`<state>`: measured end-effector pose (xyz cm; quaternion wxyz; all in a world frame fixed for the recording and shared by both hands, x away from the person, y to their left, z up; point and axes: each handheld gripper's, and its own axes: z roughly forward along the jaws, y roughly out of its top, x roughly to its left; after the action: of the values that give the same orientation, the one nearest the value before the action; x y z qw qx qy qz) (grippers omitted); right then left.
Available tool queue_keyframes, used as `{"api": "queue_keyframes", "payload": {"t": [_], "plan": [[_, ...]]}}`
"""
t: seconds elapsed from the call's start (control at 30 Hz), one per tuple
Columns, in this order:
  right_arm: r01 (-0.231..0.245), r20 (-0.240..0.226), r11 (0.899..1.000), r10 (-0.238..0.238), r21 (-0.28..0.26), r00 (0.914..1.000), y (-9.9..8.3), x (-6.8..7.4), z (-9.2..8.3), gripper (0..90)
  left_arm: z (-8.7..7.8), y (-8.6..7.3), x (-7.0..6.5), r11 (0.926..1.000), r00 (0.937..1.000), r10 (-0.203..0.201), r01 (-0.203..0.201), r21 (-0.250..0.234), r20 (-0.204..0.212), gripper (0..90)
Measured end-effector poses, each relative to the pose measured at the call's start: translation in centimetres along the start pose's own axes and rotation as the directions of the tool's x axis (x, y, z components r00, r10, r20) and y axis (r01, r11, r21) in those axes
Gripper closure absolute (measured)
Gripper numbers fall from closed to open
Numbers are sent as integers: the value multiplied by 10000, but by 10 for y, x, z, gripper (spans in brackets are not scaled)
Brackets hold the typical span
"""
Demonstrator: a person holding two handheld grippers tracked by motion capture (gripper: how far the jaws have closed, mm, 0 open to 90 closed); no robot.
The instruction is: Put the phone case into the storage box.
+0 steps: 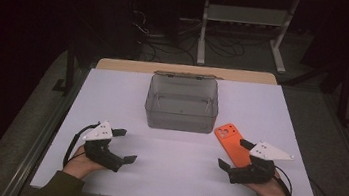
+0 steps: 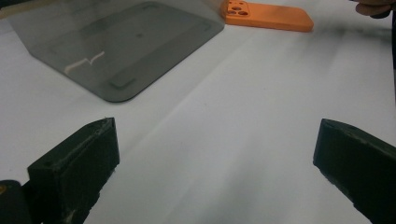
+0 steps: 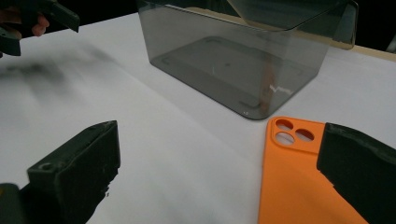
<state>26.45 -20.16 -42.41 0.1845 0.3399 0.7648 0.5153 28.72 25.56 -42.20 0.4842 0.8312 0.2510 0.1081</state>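
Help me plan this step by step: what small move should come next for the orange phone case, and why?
Probably ease the right tool forward so that its open jaws straddle the orange phone case, then close. The case lies flat on the white table, beside the smoky clear box, and the right gripper view shows one jaw already over its edge. The left tool is open, farther off.

The box (image 1: 182, 104) was smoky, glossy clear plastic. The orange phone case (image 1: 230, 142) looked matt, smooth and rubbery. The table (image 1: 173, 173) had a matt white top, and the black jaws looked rough-edged.
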Motion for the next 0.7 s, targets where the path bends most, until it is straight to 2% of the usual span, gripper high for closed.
{"api": "queue_keyframes", "payload": {"t": [0.4, 0.7], "plan": [[38, -11, 10000, -38, -68, 10000, 3, -1, -2, 0, -2, -1, -1, 10000, 9999, -64, 64, -26, -119, 0], [48, 160, 9999, -46, -117, 9999, 7, -1, -5, 0, -4, -2, 2, 9995, 9997, -226, 224, -227, -92, 0]]}}
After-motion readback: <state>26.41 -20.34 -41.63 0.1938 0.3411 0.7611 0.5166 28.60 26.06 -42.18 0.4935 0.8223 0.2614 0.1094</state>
